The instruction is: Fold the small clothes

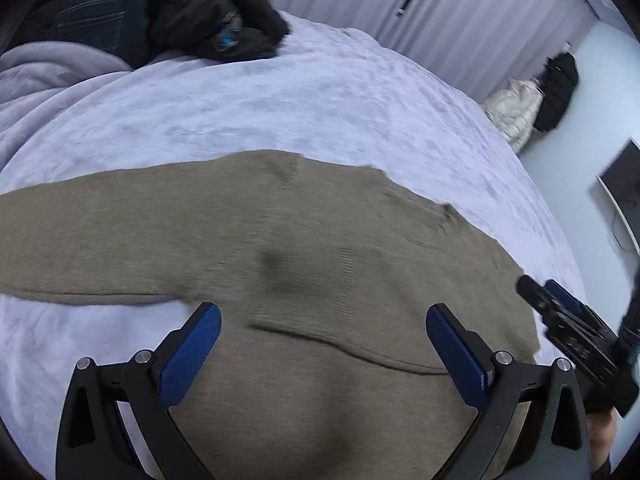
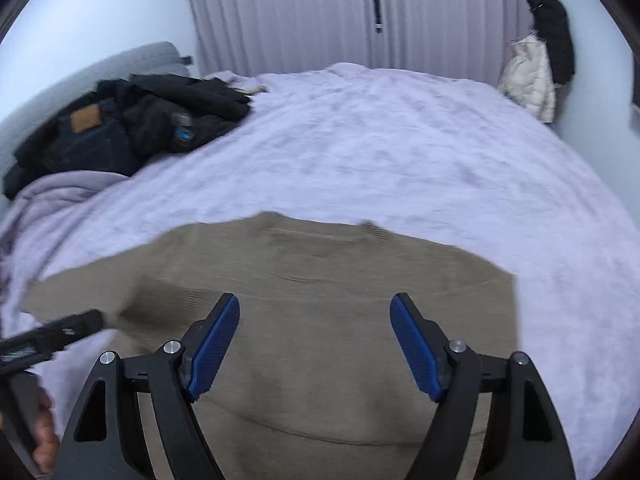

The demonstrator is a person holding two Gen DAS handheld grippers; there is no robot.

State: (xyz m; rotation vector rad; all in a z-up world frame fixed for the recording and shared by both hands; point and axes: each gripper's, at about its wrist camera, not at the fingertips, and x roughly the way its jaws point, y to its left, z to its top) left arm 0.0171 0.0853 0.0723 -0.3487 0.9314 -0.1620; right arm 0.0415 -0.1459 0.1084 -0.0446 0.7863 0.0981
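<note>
Left wrist view: my left gripper (image 1: 323,330) hangs over the near part of the tan sweater (image 1: 280,240), jaws spread wide, with nothing between the blue pads (image 1: 192,356). The sweater lies flat on the lavender bed cover (image 1: 280,100). One sleeve (image 1: 80,240) extends straight to the left. A fold line crosses the body just ahead of my pads. My right gripper (image 1: 560,312) enters at the right edge, above the sweater's right border; from here I cannot tell how its jaws stand. A pile of dark clothes (image 1: 216,16) with jeans (image 1: 100,8) sits at the far left corner of the bed. A white jacket (image 1: 512,112) and a black garment (image 1: 558,88) hang on the far right wall.

Right wrist view: my right gripper (image 2: 315,320) is over the middle of the sweater (image 2: 320,280), jaws spread, gripping nothing. The sweater's neckline (image 2: 372,228) points to the far side. Its right edge runs straight, near to far. My left gripper (image 2: 72,326) shows at the left, above the sleeve area, blurred. The dark pile (image 2: 160,120) lies far left on the bed cover (image 2: 400,140); curtains (image 2: 320,12) hang behind the bed.
</note>
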